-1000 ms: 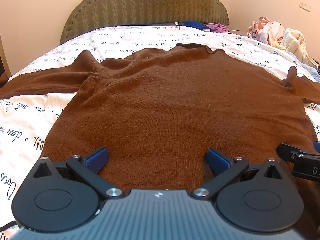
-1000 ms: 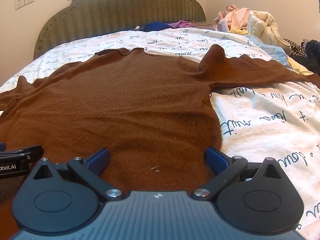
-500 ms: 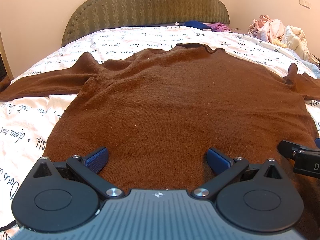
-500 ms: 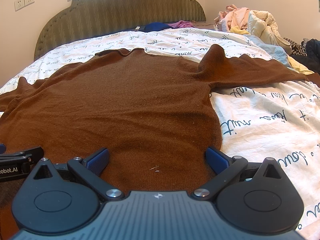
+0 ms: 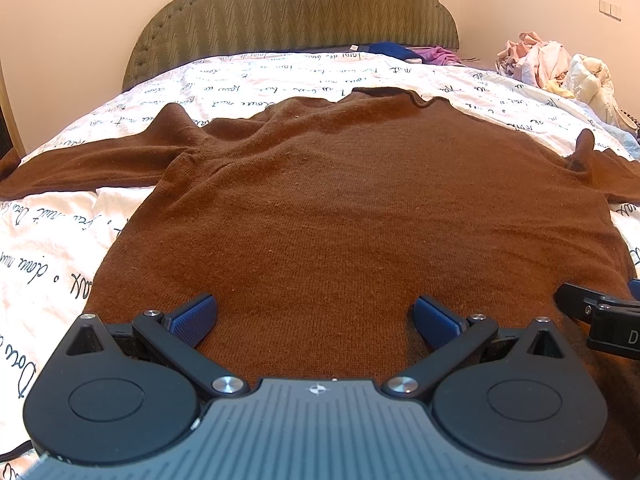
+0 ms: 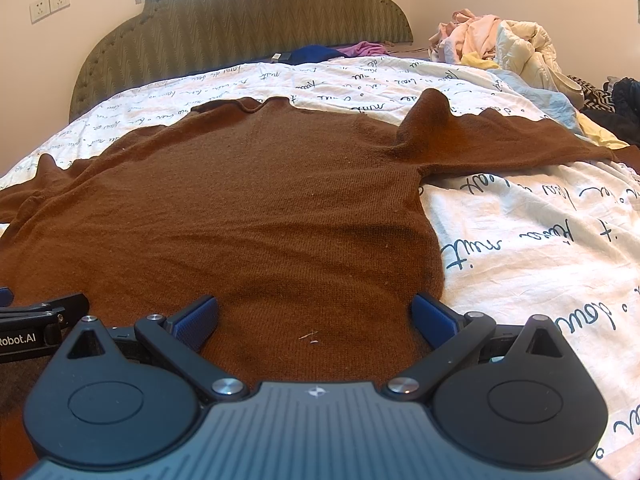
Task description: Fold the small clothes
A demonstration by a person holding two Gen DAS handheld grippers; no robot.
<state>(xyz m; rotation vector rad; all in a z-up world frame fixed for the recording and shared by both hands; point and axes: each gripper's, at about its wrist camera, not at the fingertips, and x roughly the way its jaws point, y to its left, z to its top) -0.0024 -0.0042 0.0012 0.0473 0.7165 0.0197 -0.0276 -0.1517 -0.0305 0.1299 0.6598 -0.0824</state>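
A brown knit sweater (image 5: 340, 200) lies flat and face down on the bed, collar toward the headboard, sleeves spread to both sides; it also fills the right wrist view (image 6: 248, 200). My left gripper (image 5: 316, 314) is open, low over the sweater's bottom hem at its left part. My right gripper (image 6: 314, 314) is open over the hem at its right corner, its right fingertip (image 6: 430, 314) at the sweater's side edge. Each gripper shows at the edge of the other's view, the right gripper (image 5: 600, 320) at the right and the left gripper (image 6: 36, 328) at the left.
The bed has a white cover with script print (image 6: 540, 240) and a green padded headboard (image 5: 296, 12). A pile of clothes (image 6: 500, 44) lies at the far right. Blue and purple garments (image 5: 404, 52) lie by the headboard.
The left gripper has lifted and drawn back a little, so more of the sweater and left sleeve shows. The right gripper has hardly moved. Both stay open.
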